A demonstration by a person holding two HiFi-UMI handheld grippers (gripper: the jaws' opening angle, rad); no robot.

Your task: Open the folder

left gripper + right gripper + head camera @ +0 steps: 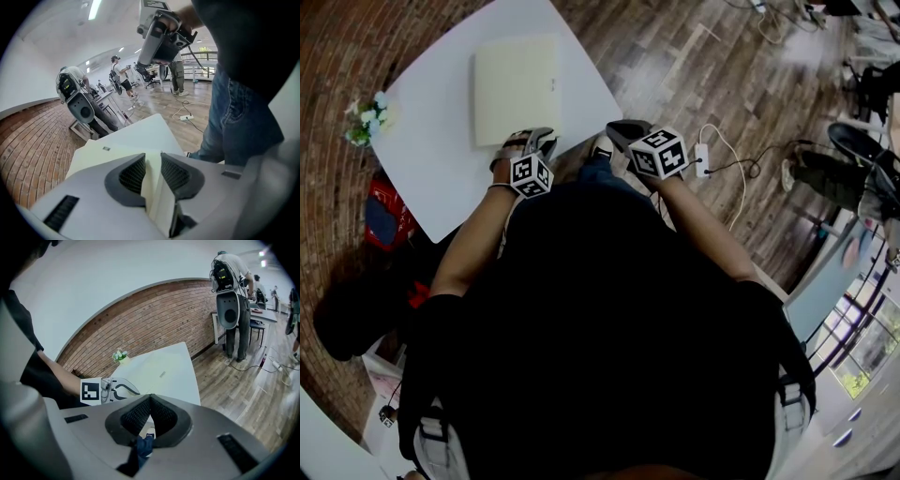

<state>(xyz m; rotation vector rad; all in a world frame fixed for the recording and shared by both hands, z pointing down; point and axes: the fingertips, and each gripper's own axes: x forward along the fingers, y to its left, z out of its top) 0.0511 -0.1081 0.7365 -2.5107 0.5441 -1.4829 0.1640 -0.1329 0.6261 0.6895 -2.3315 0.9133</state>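
Head view: showed cream folder (516, 89) flat on white table (431, 159), left gripper (542, 139) at folder's near edge, right gripper (619, 127) just off table's near side

Left gripper view: showed narrow jaws pinching folder's edge above table

Right gripper view: showed jaws closed together, empty, beside table

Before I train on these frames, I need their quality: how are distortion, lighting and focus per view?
Head view: strong fisheye bend, person's torso near black, pale yellow flat folder evenly lit. Left gripper view: round black vignette, ceiling strip light glaring. Right gripper view: same vignette, red brick wall bowed, top-right lights blown out.
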